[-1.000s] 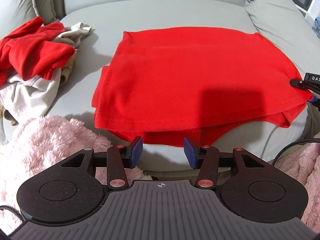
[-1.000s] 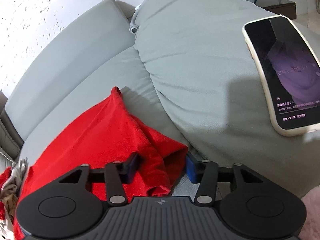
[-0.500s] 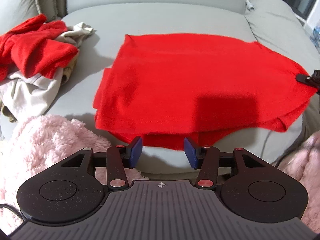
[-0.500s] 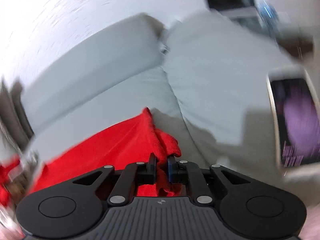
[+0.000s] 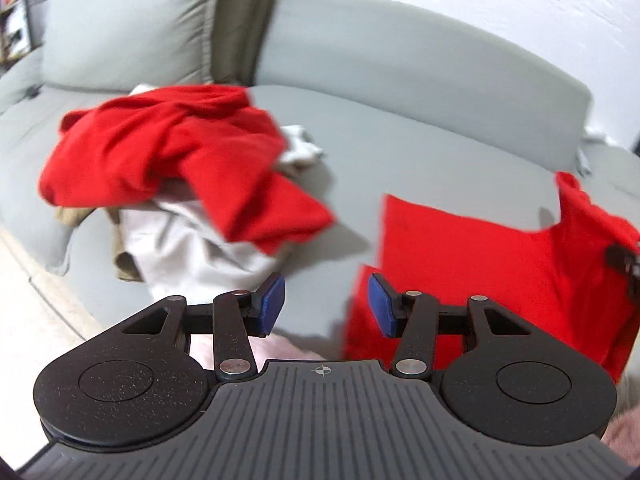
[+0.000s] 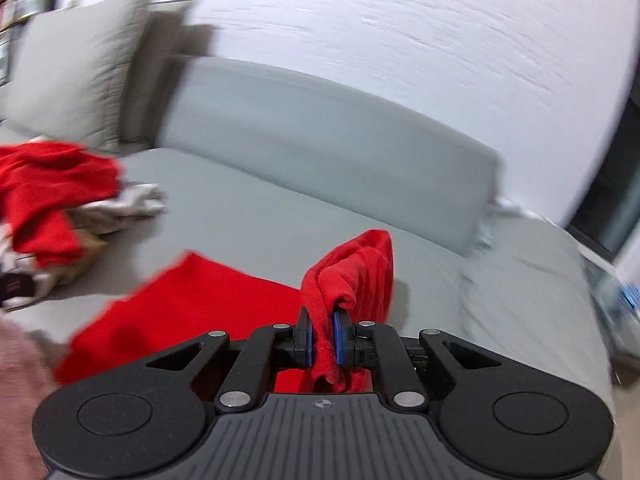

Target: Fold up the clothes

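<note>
A folded red garment (image 5: pixel 472 264) lies on the grey sofa seat (image 5: pixel 380 152); it also shows in the right wrist view (image 6: pixel 208 304). My right gripper (image 6: pixel 322 340) is shut on its right edge and lifts it, so a bunched fold of red cloth (image 6: pixel 356 276) stands above the jaws. That raised edge shows at the right of the left wrist view (image 5: pixel 588 220), with the right gripper's tip (image 5: pixel 620 258) on it. My left gripper (image 5: pixel 326 306) is open and empty, hovering by the garment's left edge.
A pile of unfolded clothes, red (image 5: pixel 168 152) over white (image 5: pixel 192 240) and tan, lies on the left of the seat; it shows in the right wrist view (image 6: pixel 52 196). Pink fluffy fabric (image 5: pixel 288 350) sits at the sofa's front. Back cushions (image 6: pixel 320 136) rise behind.
My right gripper closed on the garment's right edge and lifted it up and leftward. My left gripper swung left, staying open, so the clothes pile is now in front of it.
</note>
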Tool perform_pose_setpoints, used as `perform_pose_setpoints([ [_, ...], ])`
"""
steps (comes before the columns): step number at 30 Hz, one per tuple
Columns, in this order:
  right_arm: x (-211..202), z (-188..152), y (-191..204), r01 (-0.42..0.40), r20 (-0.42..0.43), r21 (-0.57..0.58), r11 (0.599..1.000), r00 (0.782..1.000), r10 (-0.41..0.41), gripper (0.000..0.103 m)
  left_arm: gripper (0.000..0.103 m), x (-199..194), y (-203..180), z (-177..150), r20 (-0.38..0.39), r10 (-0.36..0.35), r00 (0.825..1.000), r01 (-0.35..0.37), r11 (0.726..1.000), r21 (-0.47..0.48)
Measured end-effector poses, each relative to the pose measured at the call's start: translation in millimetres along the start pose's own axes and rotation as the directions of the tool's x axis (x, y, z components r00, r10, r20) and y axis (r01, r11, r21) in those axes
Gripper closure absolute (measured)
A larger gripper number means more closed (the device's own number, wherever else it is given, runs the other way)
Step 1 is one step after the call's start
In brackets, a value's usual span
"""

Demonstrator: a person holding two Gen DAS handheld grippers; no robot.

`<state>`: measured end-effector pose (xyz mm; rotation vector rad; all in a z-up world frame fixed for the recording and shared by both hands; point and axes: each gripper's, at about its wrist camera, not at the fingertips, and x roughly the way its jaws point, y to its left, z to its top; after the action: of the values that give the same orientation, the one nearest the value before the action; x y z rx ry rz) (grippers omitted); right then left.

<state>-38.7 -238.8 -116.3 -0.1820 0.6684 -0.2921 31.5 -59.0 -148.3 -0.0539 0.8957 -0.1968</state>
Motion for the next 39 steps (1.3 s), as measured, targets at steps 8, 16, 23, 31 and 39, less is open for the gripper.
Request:
perform_pose_setpoints([
  [8,52,-18,83,-0.137,-0.245,-0.079,0.987,0.963,0.114,0.092,0.049,27,34,-6,-0.109,-0.068,0.992,0.058,0.994,-0.094],
  [16,42,12,44,-0.175,-0.176,0.209,0.962,0.961,0.213,0.092,0.048,31,36,-8,-0.103,-0.095,0.99,0.082,0.989,-0.124],
  [23,37,35,57,-0.273,-0.107,0.189,0.943,0.949,0.296,0.092,0.047,30,39,-8,-0.101,-0.101,0.99,0.088,0.988,-0.13],
  [31,41,27,87,-0.338,-0.134,0.087,0.937,0.928,0.347,0.092,0.048,30,44,-9,-0.096,-0.116,0.989,0.101,0.983,-0.152],
  [39,40,21,92,-0.468,-0.257,0.023,0.883,0.851,0.458,0.054,0.047,31,40,-9,-0.103,-0.098,0.99,0.084,0.988,-0.126],
])
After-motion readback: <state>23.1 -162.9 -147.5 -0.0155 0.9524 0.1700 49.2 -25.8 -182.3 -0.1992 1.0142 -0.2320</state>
